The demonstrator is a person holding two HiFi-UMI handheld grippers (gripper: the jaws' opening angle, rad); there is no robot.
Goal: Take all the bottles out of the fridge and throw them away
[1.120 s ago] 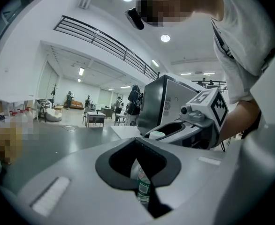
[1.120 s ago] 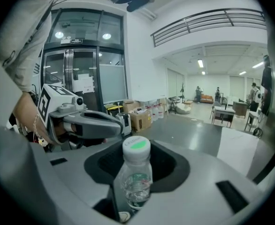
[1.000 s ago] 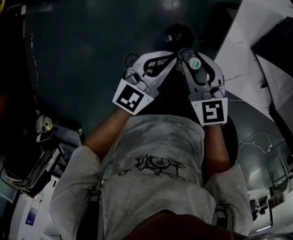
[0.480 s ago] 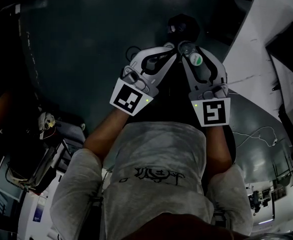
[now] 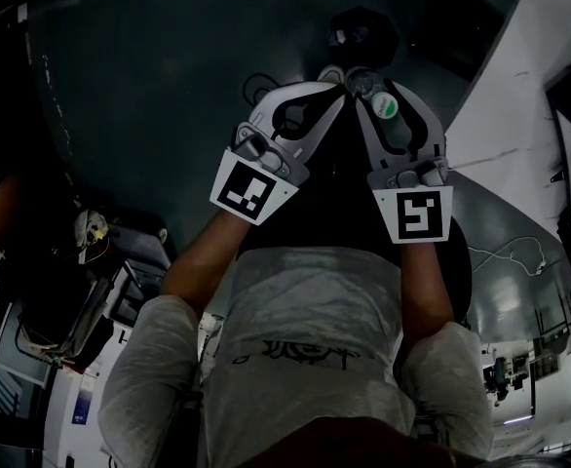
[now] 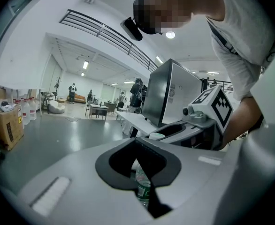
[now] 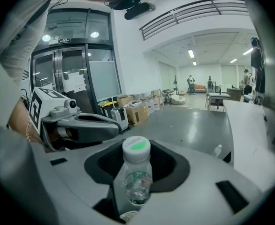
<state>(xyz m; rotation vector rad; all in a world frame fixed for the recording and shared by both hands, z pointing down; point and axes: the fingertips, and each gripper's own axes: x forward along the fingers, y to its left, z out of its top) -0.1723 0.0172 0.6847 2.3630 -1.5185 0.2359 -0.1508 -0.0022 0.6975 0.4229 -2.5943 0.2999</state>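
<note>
No word or number could be read with certainty. Low in the middle of the right gripper view, the bottle (image 7: 137,184) bore a curved line of grey print above a green patch on its cap (image 7: 136,149), too blurred to spell out. At that view's left, sheets (image 7: 74,83) stuck on the glass door (image 7: 100,78) were too small to read. Low in the left gripper view, the other bottle (image 6: 143,190) showed a green label, illegible. In the head view's lower half, the shirt (image 5: 305,330) carried a dark, unreadable print. The left cube (image 5: 253,189) and right cube (image 5: 414,214) showed only black-and-white square codes.
</note>
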